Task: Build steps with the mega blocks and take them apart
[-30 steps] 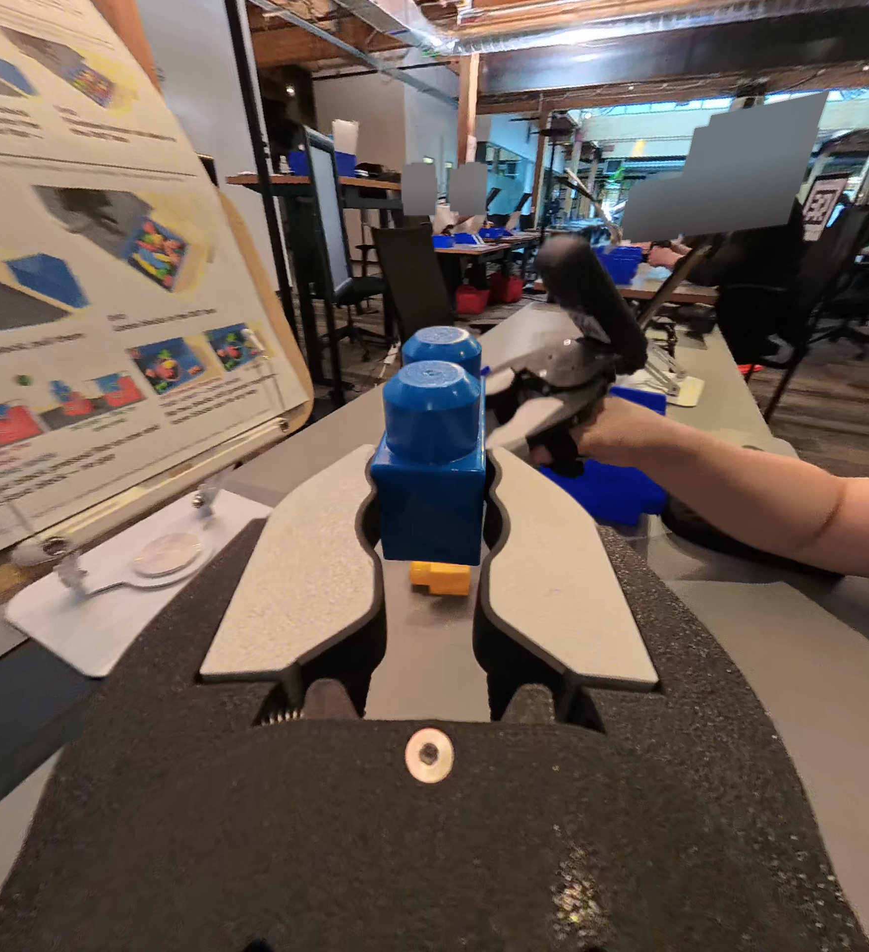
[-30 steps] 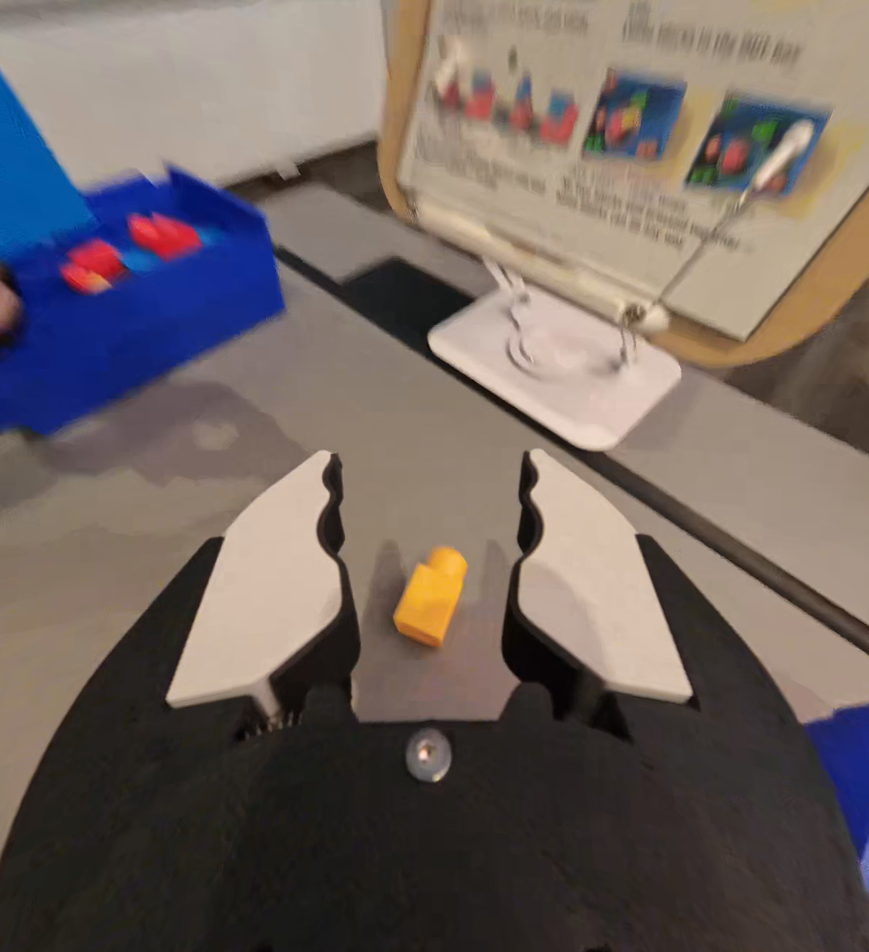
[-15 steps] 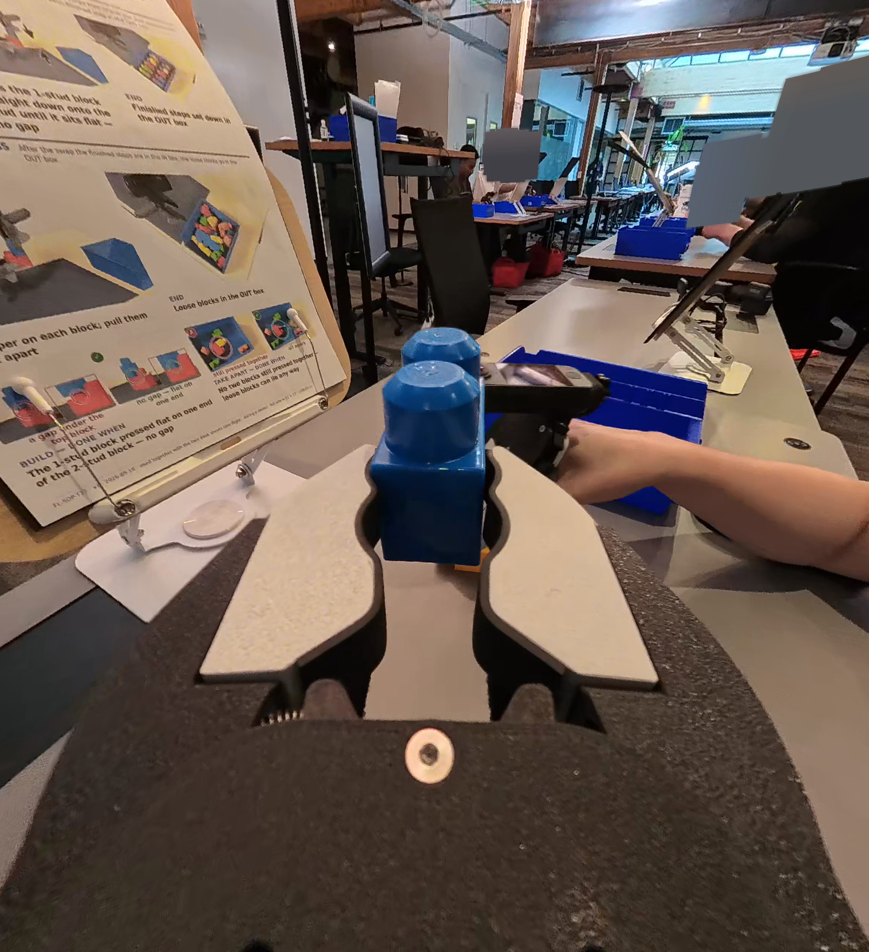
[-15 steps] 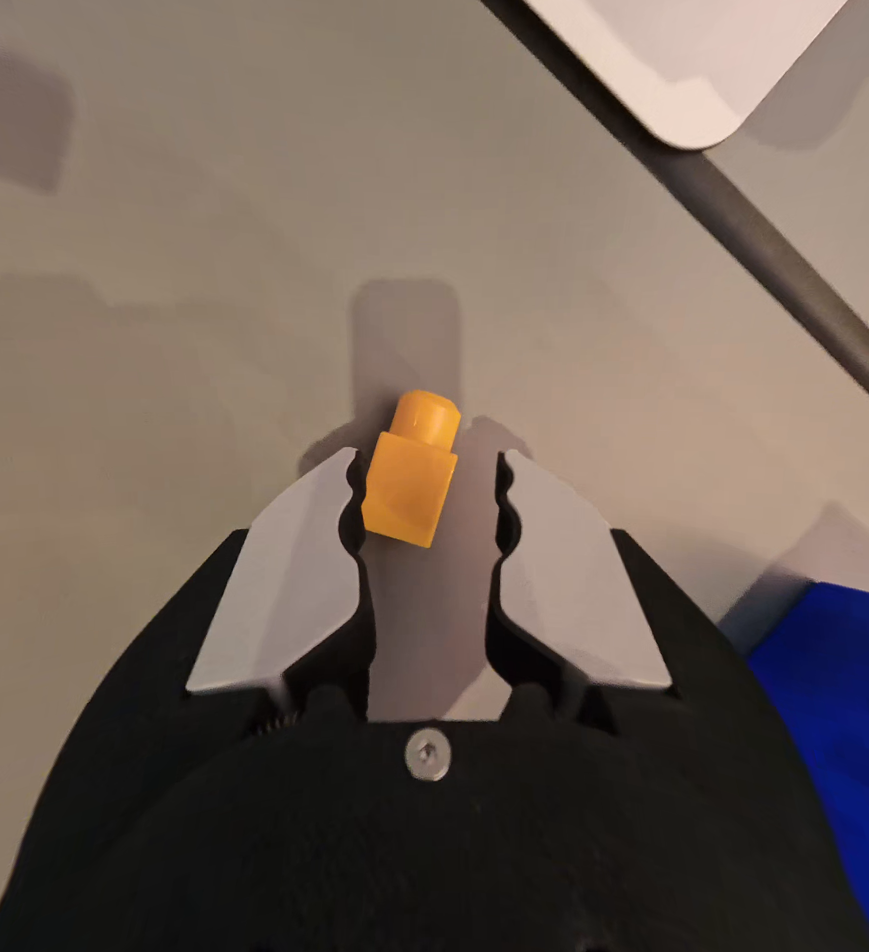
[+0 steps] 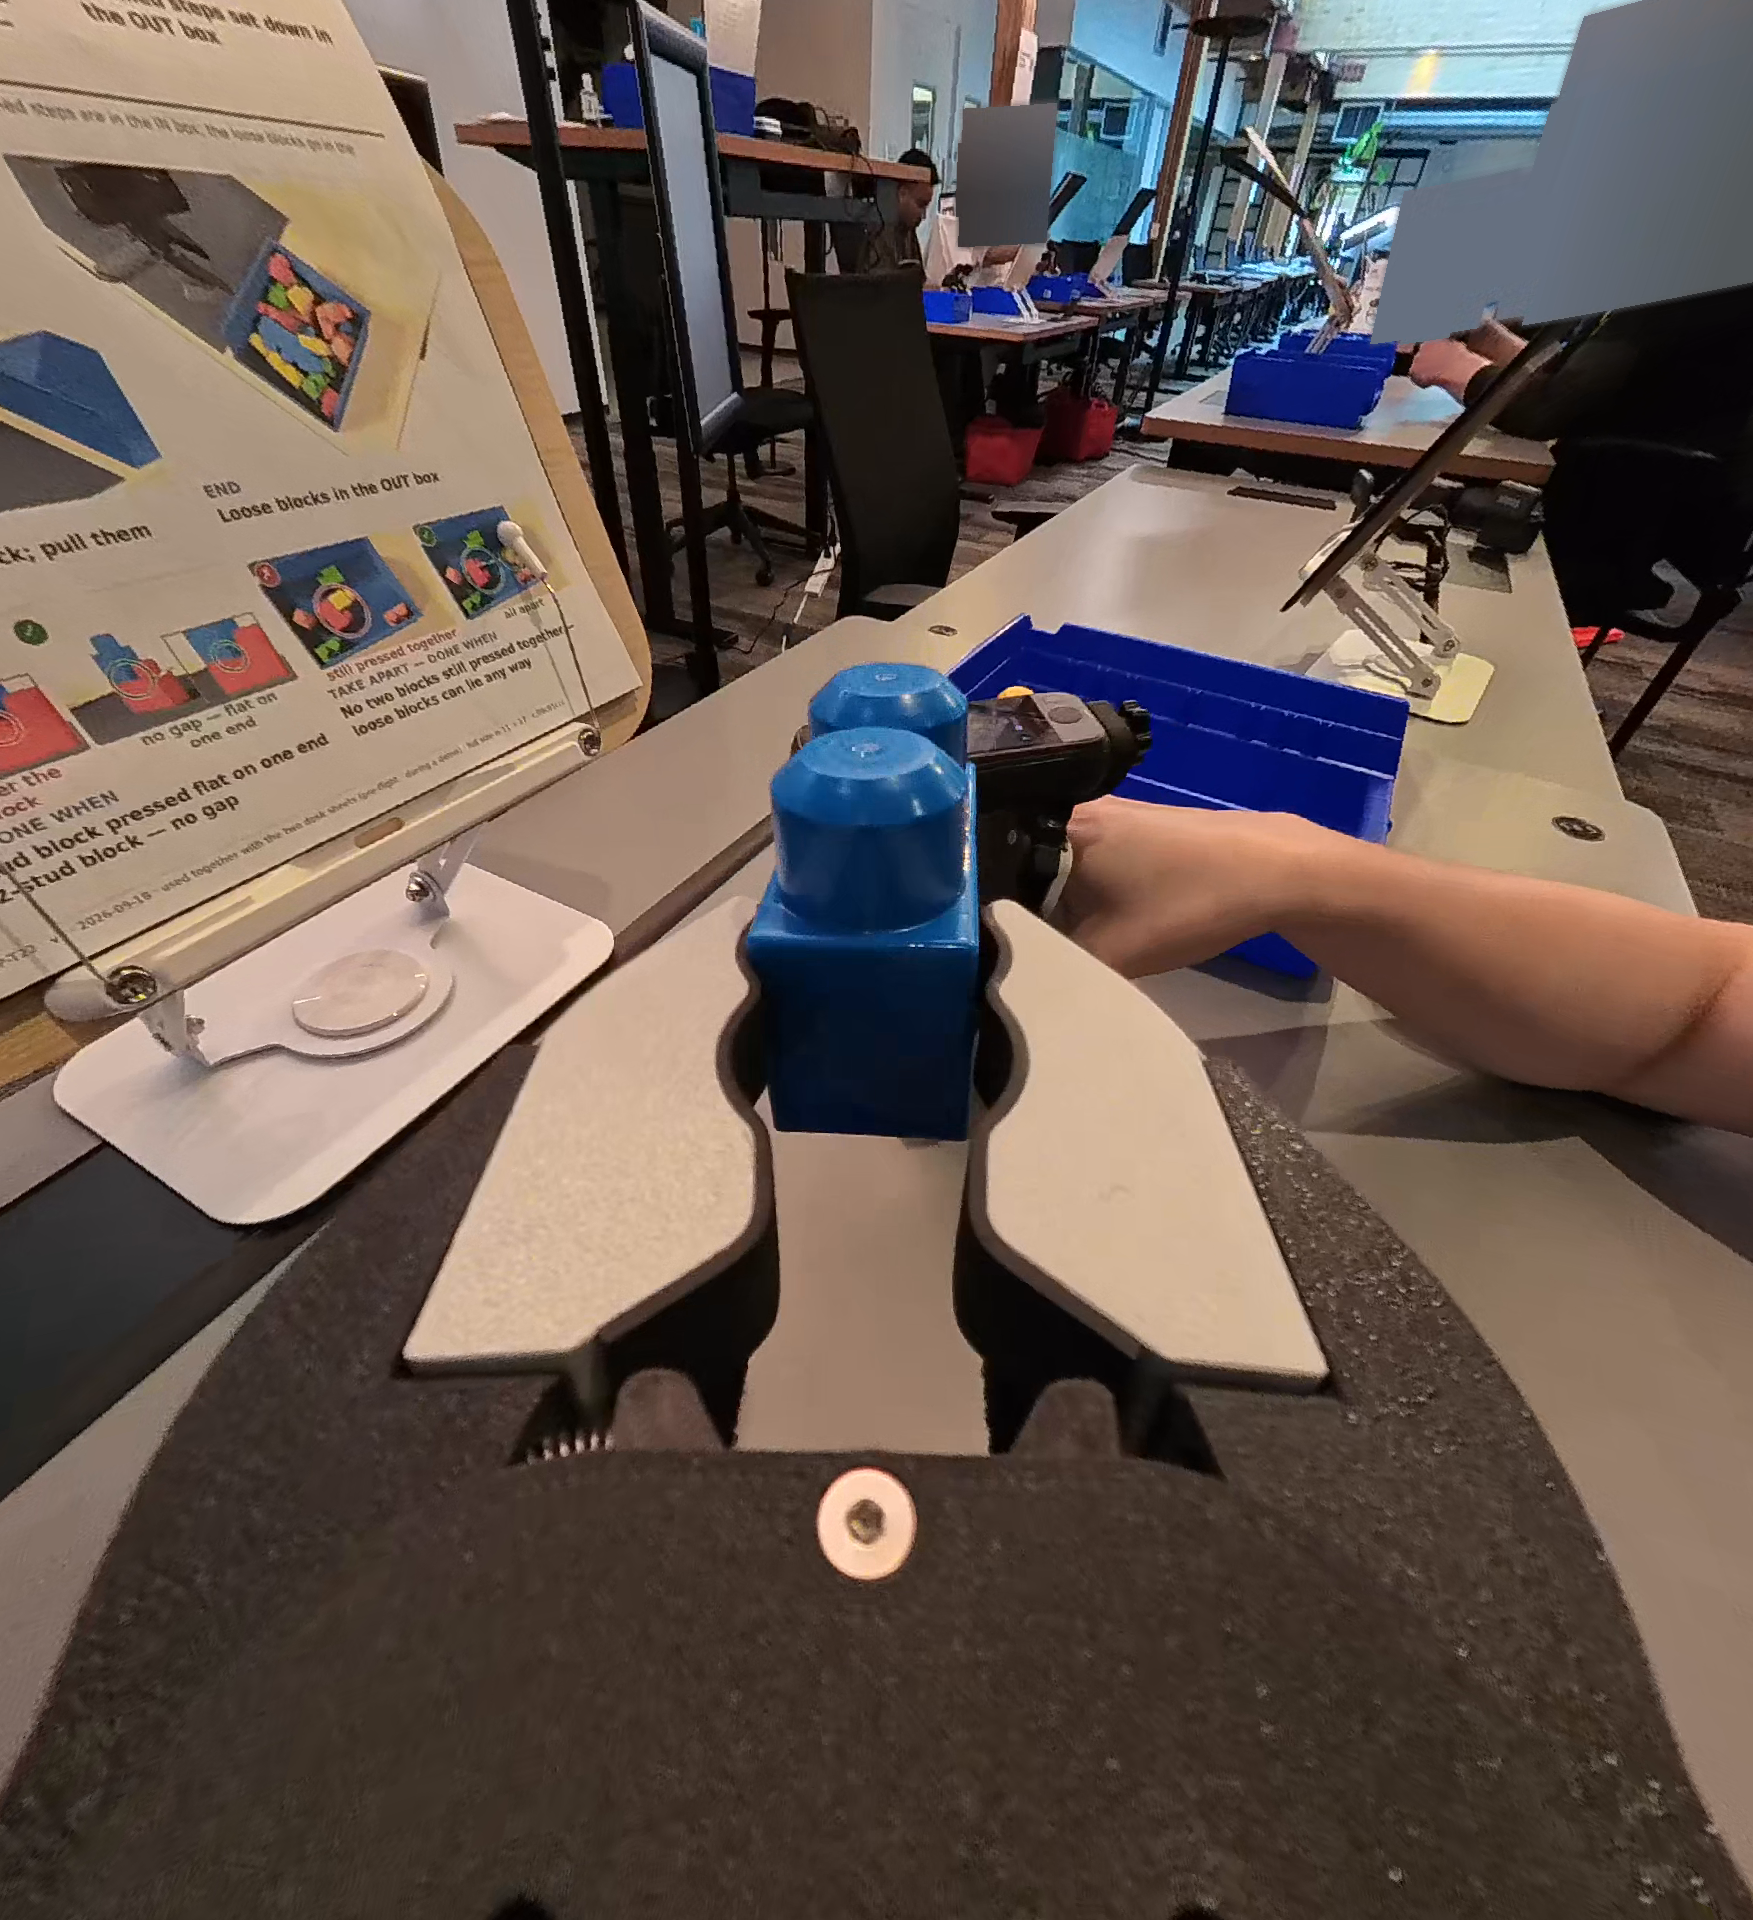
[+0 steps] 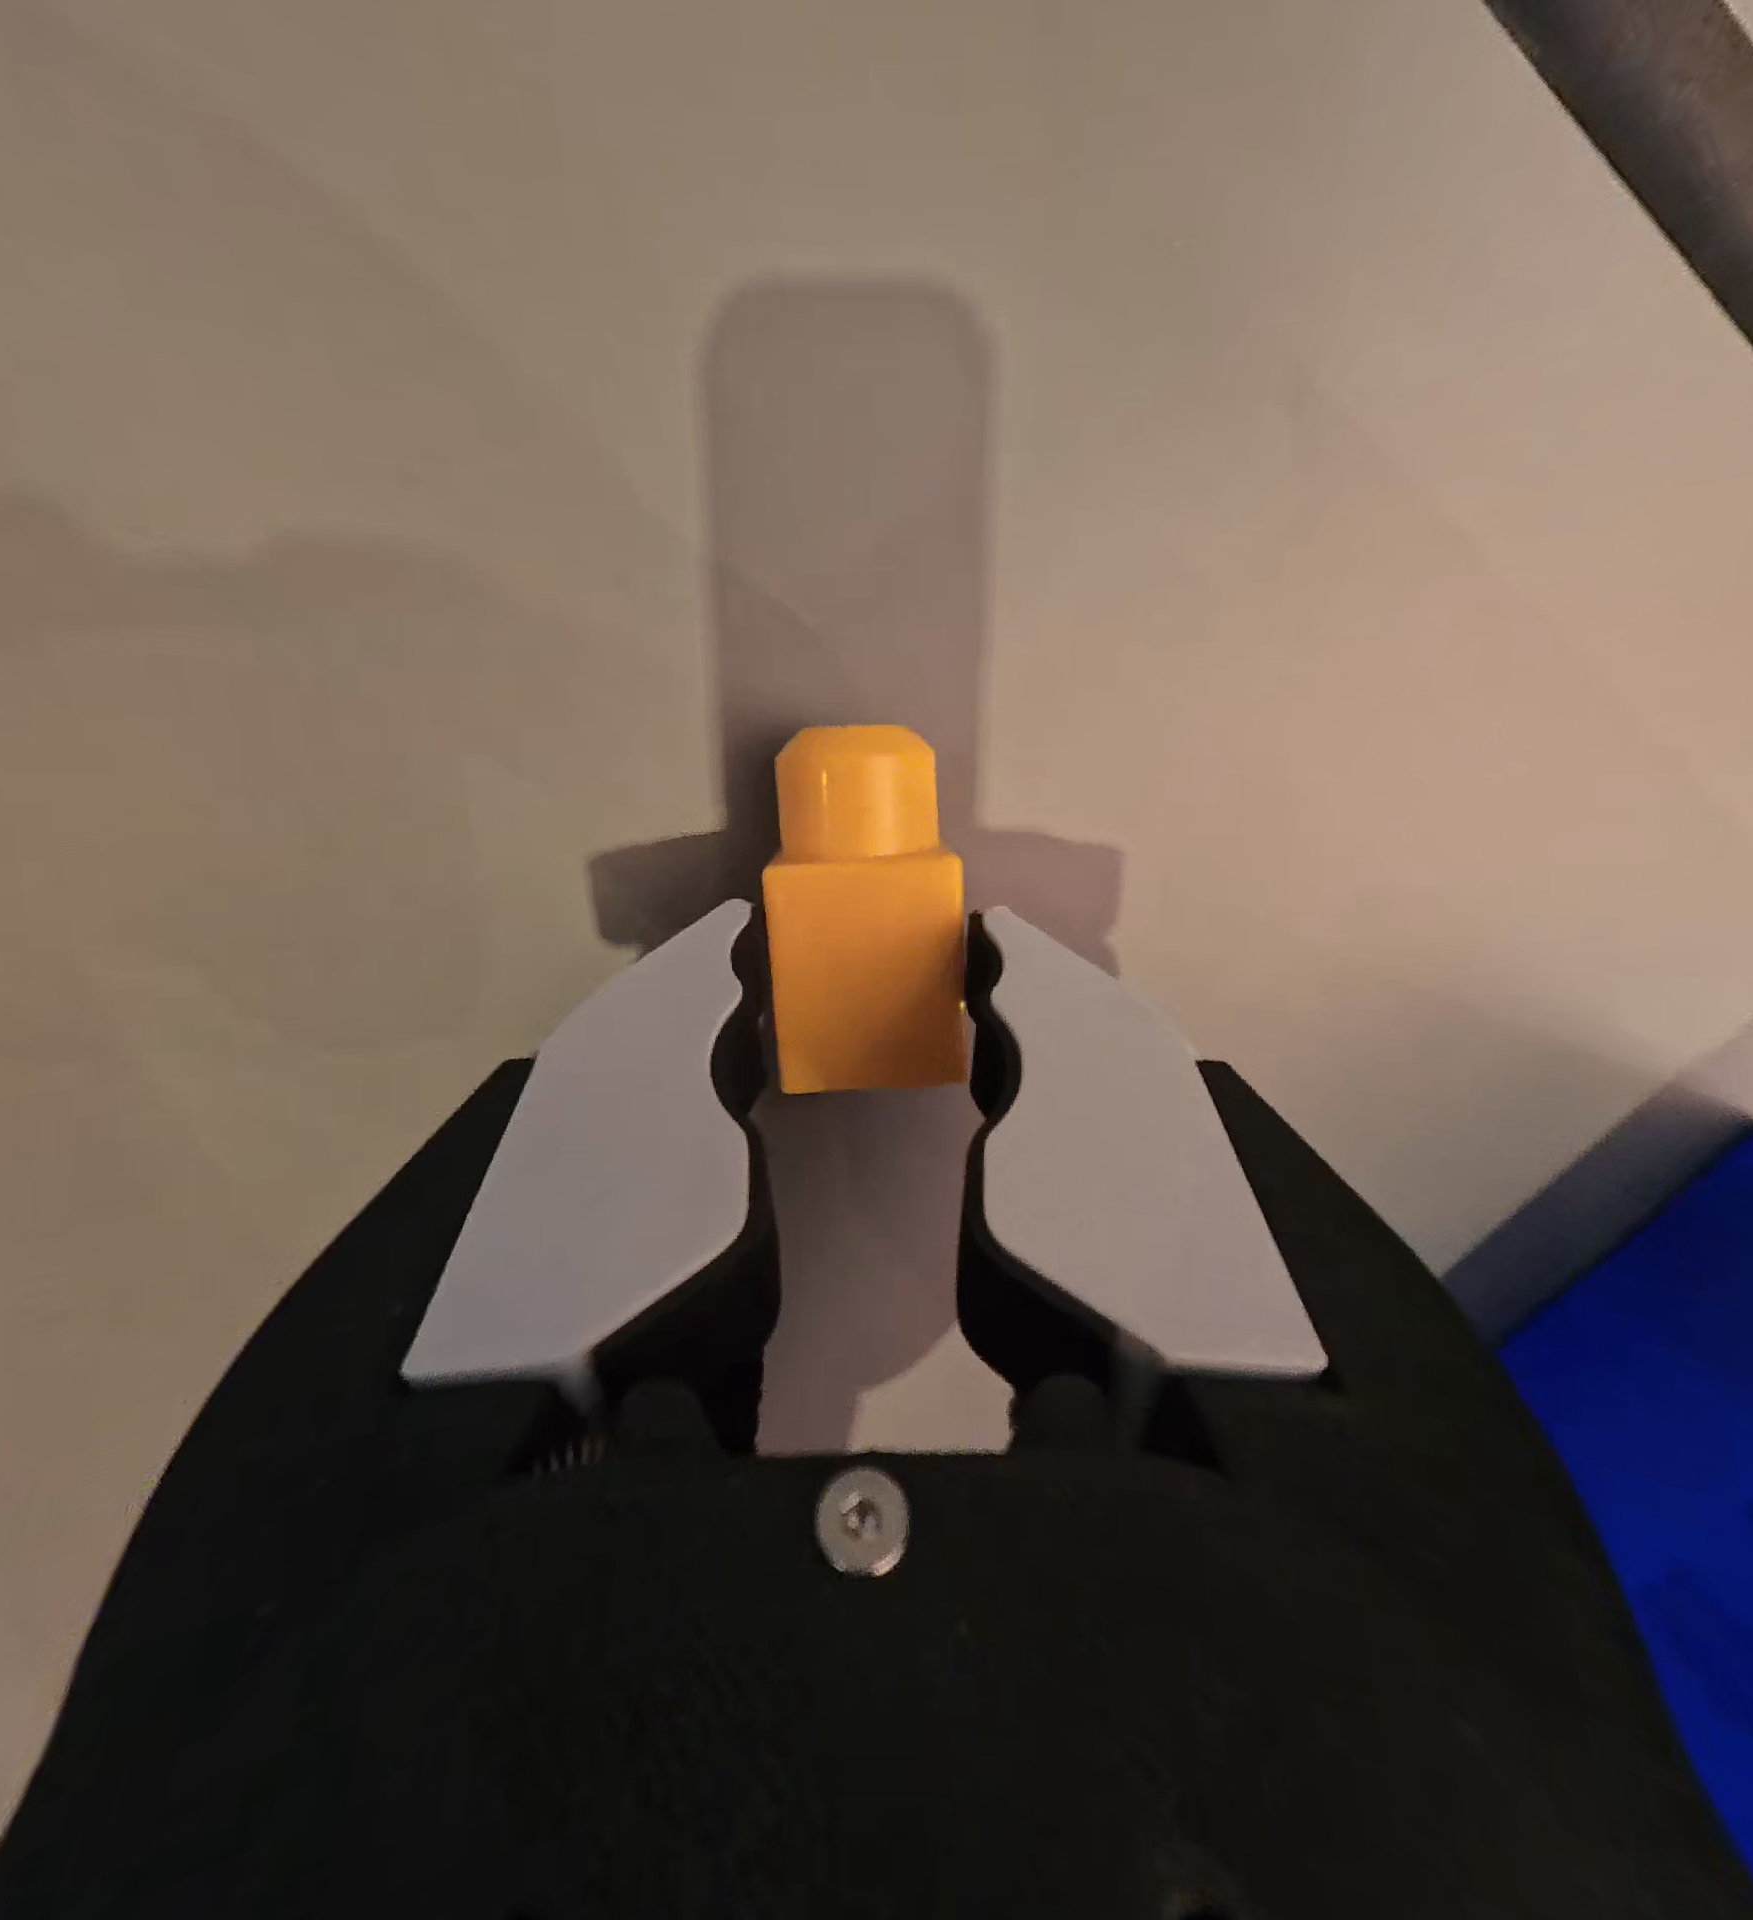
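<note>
Blue two-stud block point(image 5: 867, 997) stands upright between the fingers of the left tool point(image 5: 864, 1023), which are closed against its sides and hold it above the grey table point(image 5: 1474, 1226), its studs pointing up. The right tool point(image 6: 861, 997) looks down at the table with its fingers closed on the flanks of an orange one-stud block point(image 6: 861, 987), whose stud points away from the tool. Beyond the left tool and to its right lies a blue bin point(image 5: 1246, 717), and to its left an instruction sheet on a stand point(image 5: 228, 499).
</note>
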Action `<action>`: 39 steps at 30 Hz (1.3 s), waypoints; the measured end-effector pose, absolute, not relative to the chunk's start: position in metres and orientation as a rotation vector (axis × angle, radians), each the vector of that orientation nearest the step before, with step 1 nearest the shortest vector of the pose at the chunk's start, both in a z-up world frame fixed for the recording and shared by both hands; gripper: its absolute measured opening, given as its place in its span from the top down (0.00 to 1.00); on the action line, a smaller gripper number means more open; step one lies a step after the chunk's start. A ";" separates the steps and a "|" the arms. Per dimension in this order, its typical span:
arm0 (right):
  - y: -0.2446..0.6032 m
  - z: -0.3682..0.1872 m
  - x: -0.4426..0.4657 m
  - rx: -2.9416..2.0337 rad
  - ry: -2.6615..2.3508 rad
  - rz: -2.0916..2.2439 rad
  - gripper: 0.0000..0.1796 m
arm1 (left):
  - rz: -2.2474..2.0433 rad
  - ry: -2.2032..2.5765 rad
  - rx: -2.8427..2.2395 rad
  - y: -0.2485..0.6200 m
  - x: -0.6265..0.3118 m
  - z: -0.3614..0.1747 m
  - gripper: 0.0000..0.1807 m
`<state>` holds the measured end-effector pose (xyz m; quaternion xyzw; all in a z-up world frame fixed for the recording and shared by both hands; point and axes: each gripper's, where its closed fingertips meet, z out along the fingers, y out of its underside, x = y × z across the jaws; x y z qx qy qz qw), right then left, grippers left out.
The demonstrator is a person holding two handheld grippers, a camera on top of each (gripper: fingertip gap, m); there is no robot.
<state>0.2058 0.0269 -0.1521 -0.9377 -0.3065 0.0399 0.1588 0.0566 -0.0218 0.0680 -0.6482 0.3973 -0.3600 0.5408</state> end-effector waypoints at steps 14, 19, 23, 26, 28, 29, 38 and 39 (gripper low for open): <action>0.028 -0.157 0.216 -2.698 -0.935 0.036 0.79 | -0.849 0.971 -1.559 -0.023 0.061 0.063 0.80; 0.022 -0.147 0.216 -2.693 -0.964 0.125 0.79 | -0.807 0.947 -1.556 -0.018 0.056 0.064 0.80; 0.022 -0.074 0.198 -2.427 -0.909 0.468 0.79 | -0.850 0.930 -1.539 -0.017 0.055 0.065 0.80; 0.007 0.000 0.179 -2.076 -0.919 0.812 0.79 | -0.916 0.961 -1.523 -0.022 0.064 0.059 0.80; -0.011 0.048 0.169 -1.788 -0.959 0.993 0.79 | -0.993 1.010 -1.522 -0.030 0.076 0.053 0.80; -0.020 0.069 0.167 -1.644 -0.968 1.059 0.79 | -1.023 1.042 -1.519 -0.035 0.082 0.049 0.80; -0.053 0.123 0.144 -1.190 -0.770 1.461 0.79 | -1.297 1.070 -1.471 -0.068 0.127 0.047 0.80; -0.054 0.122 0.141 -1.179 -0.762 1.474 0.79 | -1.325 1.067 -1.468 -0.070 0.128 0.048 0.80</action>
